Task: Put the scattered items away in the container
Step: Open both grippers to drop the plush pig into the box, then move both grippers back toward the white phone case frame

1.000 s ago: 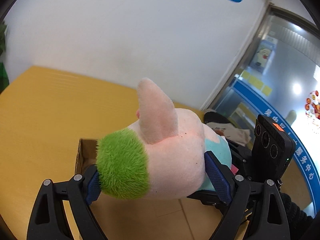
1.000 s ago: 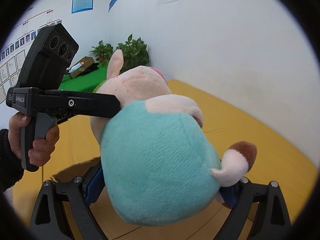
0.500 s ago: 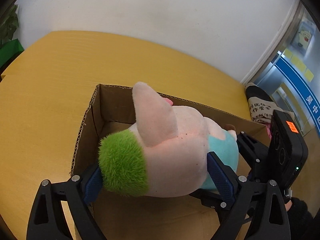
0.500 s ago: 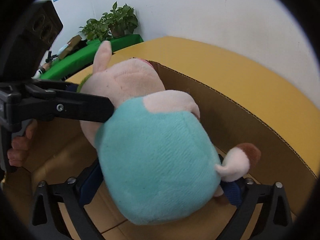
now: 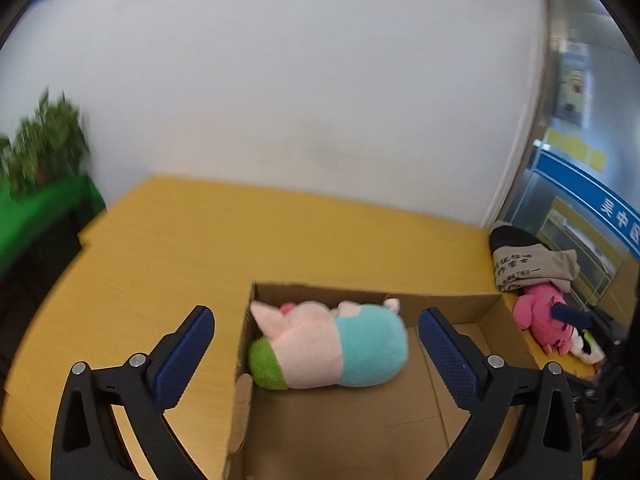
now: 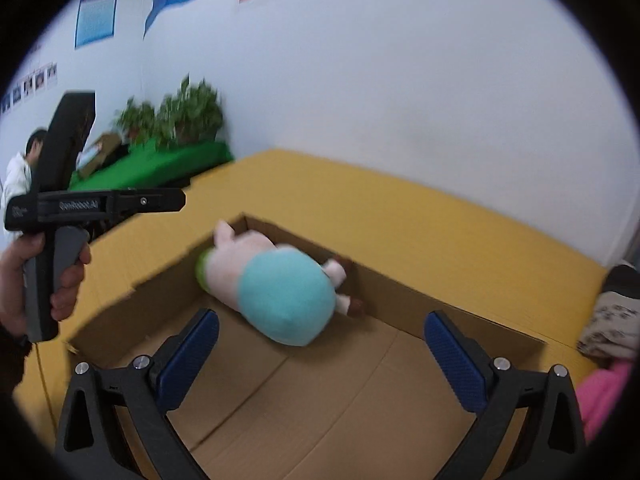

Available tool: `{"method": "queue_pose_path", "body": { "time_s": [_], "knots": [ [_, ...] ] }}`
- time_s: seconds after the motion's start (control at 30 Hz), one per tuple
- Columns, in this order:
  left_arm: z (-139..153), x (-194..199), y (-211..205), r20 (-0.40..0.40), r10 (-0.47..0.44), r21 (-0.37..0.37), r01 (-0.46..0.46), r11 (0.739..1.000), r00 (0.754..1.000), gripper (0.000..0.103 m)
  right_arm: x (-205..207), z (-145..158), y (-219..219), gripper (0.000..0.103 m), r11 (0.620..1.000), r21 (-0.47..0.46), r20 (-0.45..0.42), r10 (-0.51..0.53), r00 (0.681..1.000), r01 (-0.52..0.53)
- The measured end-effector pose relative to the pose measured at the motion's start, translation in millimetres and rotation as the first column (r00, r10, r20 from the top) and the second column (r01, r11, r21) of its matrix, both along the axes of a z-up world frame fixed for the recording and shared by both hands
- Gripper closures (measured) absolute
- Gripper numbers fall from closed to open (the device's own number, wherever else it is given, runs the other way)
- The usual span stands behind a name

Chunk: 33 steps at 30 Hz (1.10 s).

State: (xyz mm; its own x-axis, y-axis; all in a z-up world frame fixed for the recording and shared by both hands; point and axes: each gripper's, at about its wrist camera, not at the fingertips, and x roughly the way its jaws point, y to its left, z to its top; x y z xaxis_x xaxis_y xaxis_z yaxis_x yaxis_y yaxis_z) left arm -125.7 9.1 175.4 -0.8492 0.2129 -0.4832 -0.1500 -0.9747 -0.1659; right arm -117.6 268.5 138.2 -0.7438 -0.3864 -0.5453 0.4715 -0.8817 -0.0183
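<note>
Plush pig point(image 5: 328, 350) lies in the cardboard box point(image 5: 452, 300); my left tongs point(image 5: 316, 344) are opening, my right tongs point(image 6: 322, 350) are spread, both hold nothing; next, the pink toy point(image 5: 544, 316) at far right.

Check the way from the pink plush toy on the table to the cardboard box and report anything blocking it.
Nothing visible blocks it. The pink plush toy lies just outside the cardboard box by its right wall, with folded cloth resting on its far end; the box is open-topped.
</note>
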Motion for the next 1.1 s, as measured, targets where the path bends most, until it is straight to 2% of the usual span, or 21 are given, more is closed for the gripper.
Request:
{"method": "queue_pose_path", "body": {
  "time_s": [0.07,0.13,0.23,0.3,0.37,0.43,0.5,0.6,0.73,0.9,1.1],
  "knots": [
    [11.0,38.0,4.4,-0.044,-0.01,-0.051,0.008,0.999,0.999,0.0,51.2,13.8,14.1,0.001,1.0,-0.005,-0.074,-0.029,0.997,0.028],
    [14.5,76.1,14.1,-0.056,-0.015,-0.087,0.01,0.996,0.998,0.0,99.7,25.6,7.7,0.001,0.997,0.004,-0.138,-0.075,0.988,0.076],
    [9.9,135.9,21.4,-0.081,-0.008,-0.097,0.0,0.995,0.997,0.0,143.8,29.2,-23.8,0.001,0.983,0.067,-0.179,-0.155,0.972,0.169],
    [2.8,170.6,29.5,-0.084,-0.013,-0.085,0.006,0.996,0.996,0.0,173.4,25.4,-14.8,0.001,0.969,0.079,-0.184,-0.218,0.959,0.235],
    [-9.3,194.1,37.4,-0.059,-0.022,-0.067,0.018,0.998,0.998,0.0,191.0,13.3,-15.2,0.001,0.97,0.053,-0.138,-0.228,0.964,0.237],
    [-20.1,211.4,45.9,-0.032,-0.052,-0.066,0.05,0.997,0.998,0.0,203.1,-2.8,-17.0,0.001,0.978,0.03,-0.074,-0.206,0.976,0.209],
    [-30.6,227.4,54.1,-0.016,-0.065,-0.083,0.064,0.995,0.998,0.0,217.0,-12.5,-17.6,0.001,0.977,0.024,-0.054,-0.21,0.976,0.212],
    [-38.6,245.9,62.5,0.003,-0.085,-0.105,0.085,0.991,0.996,0.0,242.7,-15.0,-14.1,0.001,0.973,0.021,-0.055,-0.228,0.972,0.23],
    [-46.4,266.2,65.1,0.014,-0.087,-0.096,0.088,0.991,0.996,0.0,271.3,-16.8,-9.4,0.001,0.968,0.014,-0.05,-0.25,0.967,0.251],
    [-51.2,289.8,66.9,0.008,-0.066,-0.117,0.067,0.991,0.998,0.0,289.2,-26.9,-5.1,0.001,0.961,-0.006,-0.025,-0.276,0.961,0.276],
    [-63.0,302.0,68.9,0.039,-0.067,-0.109,0.071,0.991,0.997,0.0,305.8,-37.4,3.1,0.001,0.956,-0.026,-0.009,-0.292,0.957,0.291]
  ]
}}
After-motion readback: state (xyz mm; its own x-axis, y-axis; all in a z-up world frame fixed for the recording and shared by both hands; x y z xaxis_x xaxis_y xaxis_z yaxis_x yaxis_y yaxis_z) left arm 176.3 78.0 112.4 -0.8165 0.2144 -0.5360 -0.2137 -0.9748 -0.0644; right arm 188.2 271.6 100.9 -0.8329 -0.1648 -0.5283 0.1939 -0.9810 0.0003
